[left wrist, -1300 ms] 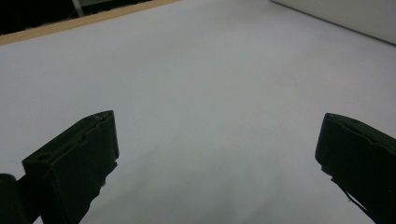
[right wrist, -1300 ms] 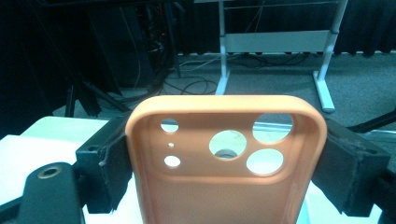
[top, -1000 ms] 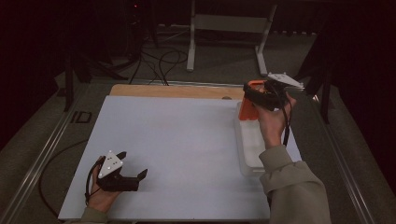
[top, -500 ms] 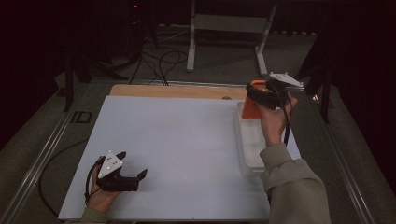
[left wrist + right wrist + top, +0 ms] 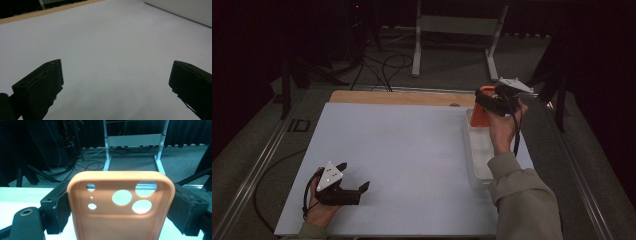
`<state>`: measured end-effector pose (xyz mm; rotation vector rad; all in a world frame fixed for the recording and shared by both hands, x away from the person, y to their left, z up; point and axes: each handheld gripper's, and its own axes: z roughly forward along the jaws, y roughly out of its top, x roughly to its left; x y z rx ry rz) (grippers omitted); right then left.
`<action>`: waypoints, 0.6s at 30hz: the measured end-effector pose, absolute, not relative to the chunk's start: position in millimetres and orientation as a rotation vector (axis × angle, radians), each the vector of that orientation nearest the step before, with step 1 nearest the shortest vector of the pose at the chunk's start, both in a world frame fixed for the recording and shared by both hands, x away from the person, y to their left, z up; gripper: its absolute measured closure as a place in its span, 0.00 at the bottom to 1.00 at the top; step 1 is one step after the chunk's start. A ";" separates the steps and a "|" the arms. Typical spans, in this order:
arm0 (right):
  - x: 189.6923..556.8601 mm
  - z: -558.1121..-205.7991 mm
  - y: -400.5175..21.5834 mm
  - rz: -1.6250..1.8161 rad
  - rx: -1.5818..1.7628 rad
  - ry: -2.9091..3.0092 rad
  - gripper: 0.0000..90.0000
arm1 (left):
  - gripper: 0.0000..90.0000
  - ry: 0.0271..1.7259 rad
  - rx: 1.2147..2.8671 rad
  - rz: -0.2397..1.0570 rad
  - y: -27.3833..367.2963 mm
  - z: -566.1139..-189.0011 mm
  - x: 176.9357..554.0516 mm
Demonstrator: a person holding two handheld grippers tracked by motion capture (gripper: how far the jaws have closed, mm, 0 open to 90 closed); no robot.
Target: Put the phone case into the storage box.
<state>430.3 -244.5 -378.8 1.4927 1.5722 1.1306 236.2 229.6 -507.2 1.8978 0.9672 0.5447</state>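
Note:
An orange phone case (image 5: 120, 207) with round camera holes stands upright between the jaws of my right gripper (image 5: 120, 212), which is shut on its two sides. In the high view the right gripper (image 5: 490, 104) holds the orange case (image 5: 477, 114) above the far end of a white tray (image 5: 479, 165) at the table's right side. My left gripper (image 5: 357, 179) rests on the white table near its front left corner. In the left gripper view the left gripper (image 5: 117, 82) stands open, wide apart, over bare white surface.
The white tabletop (image 5: 402, 160) has a wooden strip (image 5: 402, 97) along its far edge. Beyond it stand a metal frame (image 5: 457, 30) and loose cables (image 5: 382, 62) on the dark floor. A metal rail (image 5: 252, 175) runs along the left side.
The right gripper has lifted the orange case slightly and shifted it a little to the right over the tray's far end. The left gripper has stayed still.

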 end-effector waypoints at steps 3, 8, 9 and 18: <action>432.1 -380.2 -245.2 1.128 1.499 1.561 0.17 | 0.01 0.968 1.899 0.544 229.7 -507.4 236.3; 435.5 -382.8 -247.0 1.115 1.497 1.552 0.17 | 0.01 0.966 1.900 0.543 229.4 -507.3 236.2; 435.9 -383.2 -247.2 1.114 1.500 1.554 0.17 | 0.01 0.965 1.900 0.543 229.4 -507.3 236.1; 443.1 -390.5 -247.2 1.110 1.528 1.547 0.17 | 0.01 0.967 1.895 0.542 229.4 -507.2 235.9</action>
